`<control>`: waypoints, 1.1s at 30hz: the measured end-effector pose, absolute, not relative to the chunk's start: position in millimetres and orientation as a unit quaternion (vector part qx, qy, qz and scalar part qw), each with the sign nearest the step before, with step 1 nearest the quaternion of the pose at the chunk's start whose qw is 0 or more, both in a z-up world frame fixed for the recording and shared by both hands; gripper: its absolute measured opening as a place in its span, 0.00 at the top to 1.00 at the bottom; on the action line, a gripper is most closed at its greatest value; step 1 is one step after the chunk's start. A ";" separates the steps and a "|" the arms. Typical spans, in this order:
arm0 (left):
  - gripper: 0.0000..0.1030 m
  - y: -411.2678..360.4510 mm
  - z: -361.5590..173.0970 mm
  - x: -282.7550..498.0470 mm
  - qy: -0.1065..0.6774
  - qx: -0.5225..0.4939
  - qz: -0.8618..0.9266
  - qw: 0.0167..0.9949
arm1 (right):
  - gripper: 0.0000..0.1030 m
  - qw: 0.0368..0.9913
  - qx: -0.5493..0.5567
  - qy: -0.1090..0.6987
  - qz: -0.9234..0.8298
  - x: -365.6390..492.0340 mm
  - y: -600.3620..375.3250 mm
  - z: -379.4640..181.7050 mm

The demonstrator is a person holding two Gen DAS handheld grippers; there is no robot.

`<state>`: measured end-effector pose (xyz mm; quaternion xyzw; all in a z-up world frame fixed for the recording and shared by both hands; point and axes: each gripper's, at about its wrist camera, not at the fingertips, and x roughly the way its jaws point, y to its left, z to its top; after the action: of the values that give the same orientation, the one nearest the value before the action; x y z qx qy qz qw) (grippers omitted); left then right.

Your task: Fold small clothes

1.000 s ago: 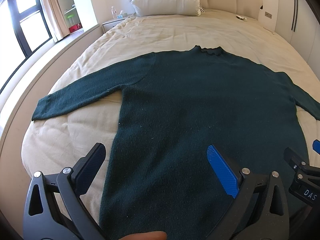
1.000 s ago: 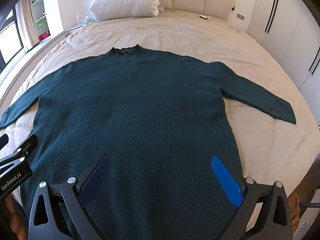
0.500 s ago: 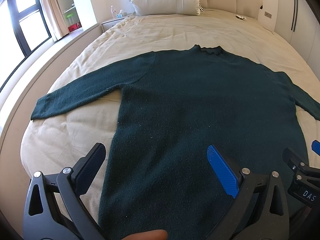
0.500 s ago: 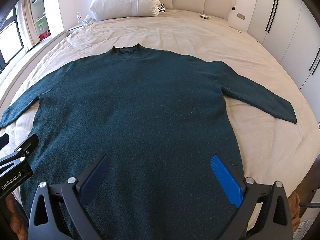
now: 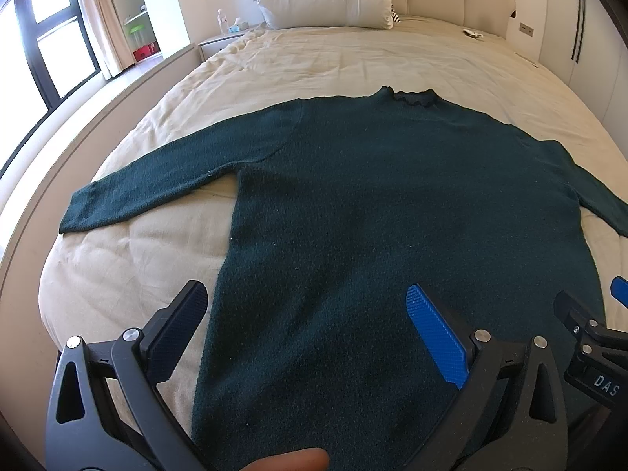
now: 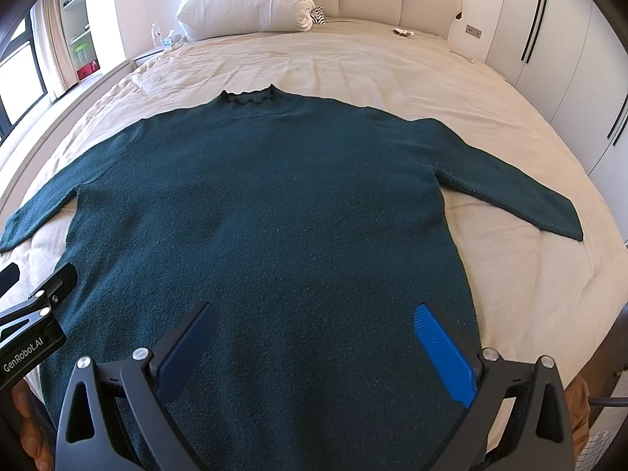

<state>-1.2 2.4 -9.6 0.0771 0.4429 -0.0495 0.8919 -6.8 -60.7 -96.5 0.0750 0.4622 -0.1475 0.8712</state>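
A dark green knitted sweater [image 5: 392,216] lies flat on the bed, collar away from me and both sleeves spread out; it also shows in the right wrist view [image 6: 267,216]. My left gripper [image 5: 306,314] is open and empty above the sweater's lower left part. My right gripper [image 6: 314,329] is open and empty above the lower right part. The right gripper's tip [image 5: 588,337] shows at the right edge of the left wrist view, and the left gripper's tip [image 6: 35,314] at the left edge of the right wrist view.
The beige bed sheet [image 5: 373,55] extends beyond the sweater. A white pillow [image 6: 243,0] lies at the headboard. A nightstand with a bottle [image 6: 156,35] stands at the far left. Wardrobe doors [image 6: 569,39] line the right. The bed's left edge [image 5: 47,196] runs beside a window.
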 end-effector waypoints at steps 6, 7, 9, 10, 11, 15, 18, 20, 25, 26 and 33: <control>0.00 2.8 -9.5 -2.5 0.443 0.077 -0.050 0.892 | 0.00 0.871 0.075 0.462 -0.148 -7.2 -59.0 -97.6; 0.00 2.2 -9.3 -2.1 0.444 0.077 -0.050 0.891 | 0.00 0.871 0.075 0.462 -0.148 -7.1 -59.3 -97.4; 0.00 2.0 -9.2 -2.1 0.443 0.077 -0.050 0.892 | 0.00 0.871 0.075 0.462 -0.147 -7.4 -58.8 -97.7; 0.00 1.9 -9.3 -2.1 0.444 0.078 -0.050 0.891 | 0.00 0.871 0.075 0.462 -0.147 -7.6 -57.9 -98.3; 0.00 2.0 -9.7 -2.5 0.444 0.078 -0.050 0.891 | 0.00 0.871 0.075 0.462 -0.148 -7.7 -57.8 -98.3; 0.00 2.1 -9.8 -2.2 0.444 0.077 -0.050 0.891 | 0.00 0.871 0.075 0.462 -0.147 -7.5 -58.8 -97.9; 0.00 2.2 -10.3 -2.6 0.445 0.077 -0.051 0.891 | 0.00 0.871 0.075 0.463 -0.147 -7.6 -58.4 -98.0; 0.00 2.6 -10.3 -2.0 0.445 0.077 -0.052 0.891 | 0.00 0.871 0.075 0.463 -0.147 -7.7 -58.1 -98.0; 0.00 2.5 -9.9 -0.5 0.447 0.075 -0.054 0.890 | 0.00 0.871 0.075 0.463 -0.147 -7.6 -58.8 -97.8; 0.00 2.5 -9.9 -0.6 0.447 0.076 -0.053 0.890 | 0.00 0.871 0.075 0.463 -0.147 -7.7 -58.7 -97.8; 0.00 3.3 -10.4 1.0 0.449 0.071 -0.057 0.889 | 0.00 0.871 0.076 0.463 -0.147 -7.4 -58.4 -98.1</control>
<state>1.0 3.3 -10.4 0.0714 0.4488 -0.0568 0.8890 -7.4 -58.4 -98.1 0.0756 0.4633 -0.1467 0.8707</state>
